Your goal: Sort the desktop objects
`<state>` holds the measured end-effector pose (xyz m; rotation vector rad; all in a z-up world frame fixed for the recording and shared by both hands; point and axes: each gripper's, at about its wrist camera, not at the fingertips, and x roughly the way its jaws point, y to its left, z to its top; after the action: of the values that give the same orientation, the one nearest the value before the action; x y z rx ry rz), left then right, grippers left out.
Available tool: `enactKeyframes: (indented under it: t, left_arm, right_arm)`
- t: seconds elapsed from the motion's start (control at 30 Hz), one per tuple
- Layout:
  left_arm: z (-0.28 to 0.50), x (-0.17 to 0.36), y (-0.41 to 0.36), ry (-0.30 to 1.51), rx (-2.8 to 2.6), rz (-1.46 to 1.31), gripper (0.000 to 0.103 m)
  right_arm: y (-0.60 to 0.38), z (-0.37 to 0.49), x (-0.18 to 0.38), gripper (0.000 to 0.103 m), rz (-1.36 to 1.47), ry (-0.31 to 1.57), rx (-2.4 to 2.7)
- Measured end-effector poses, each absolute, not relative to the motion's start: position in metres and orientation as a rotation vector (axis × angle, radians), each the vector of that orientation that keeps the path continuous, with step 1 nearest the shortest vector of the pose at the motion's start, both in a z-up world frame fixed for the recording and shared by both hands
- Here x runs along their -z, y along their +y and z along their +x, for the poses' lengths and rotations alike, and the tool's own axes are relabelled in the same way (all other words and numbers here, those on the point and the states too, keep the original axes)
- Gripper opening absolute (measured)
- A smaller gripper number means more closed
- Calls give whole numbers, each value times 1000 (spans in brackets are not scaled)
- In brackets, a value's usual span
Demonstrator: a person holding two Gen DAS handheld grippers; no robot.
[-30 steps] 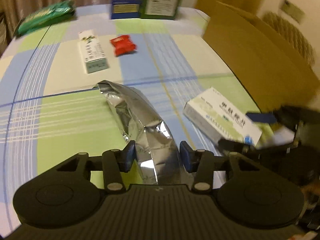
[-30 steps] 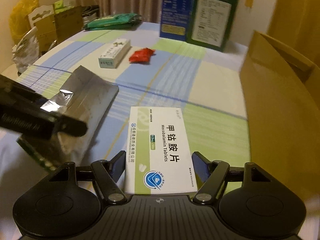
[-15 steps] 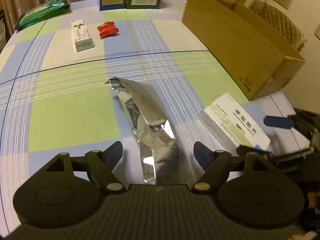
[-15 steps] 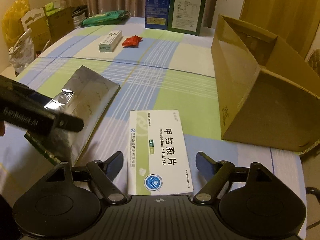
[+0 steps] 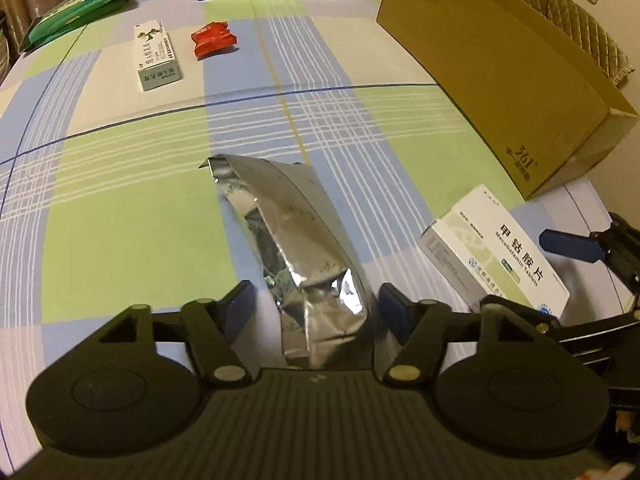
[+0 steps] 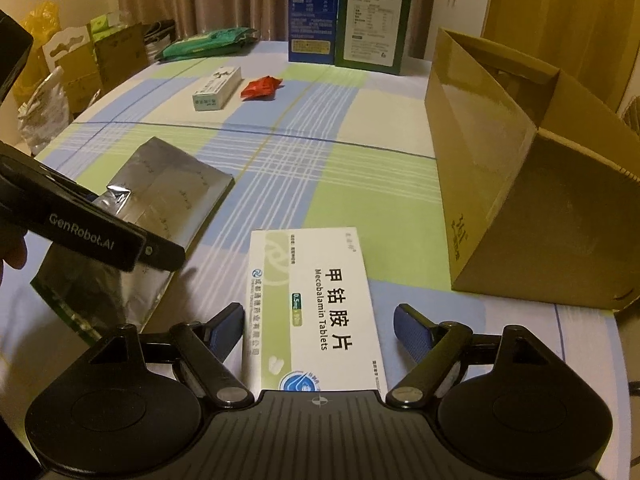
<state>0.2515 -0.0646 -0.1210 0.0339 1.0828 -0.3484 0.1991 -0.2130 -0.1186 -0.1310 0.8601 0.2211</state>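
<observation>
A crumpled silver foil pouch lies on the plaid tablecloth, its near end between the fingers of my left gripper, which is open around it without clamping. It also shows in the right wrist view. A white and green Mecobalamin tablet box lies flat between the open fingers of my right gripper; it also shows in the left wrist view. Both items rest on the table.
An open cardboard box stands on the right. Farther back lie a small white and green carton, a red packet, a green bag, and two upright boxes. Bags and cartons stand beyond the table's left edge.
My left gripper has opened off the foil pouch, which now lies on the table. Both grippers have pulled back and risen, so more of the table and cardboard box shows.
</observation>
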Motion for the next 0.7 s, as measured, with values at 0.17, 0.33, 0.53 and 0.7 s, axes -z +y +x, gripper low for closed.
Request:
enactKeyframes:
  t: [0.17, 0.33, 0.53, 0.7]
  left_arm:
    - [251, 119, -69, 1079, 356, 68, 44]
    - [244, 118, -66, 1077, 360, 57, 42]
    - [248, 119, -67, 1088, 363, 74, 48]
    - [249, 120, -75, 1097, 379, 140, 48]
  right_arm:
    - [-211, 203, 123, 79, -128, 869, -231]
    - [-212, 204, 127, 79, -115, 878, -237]
    - [-212, 202, 131, 79, -100, 887, -239]
    - [-212, 201, 132, 78, -98, 882, -238]
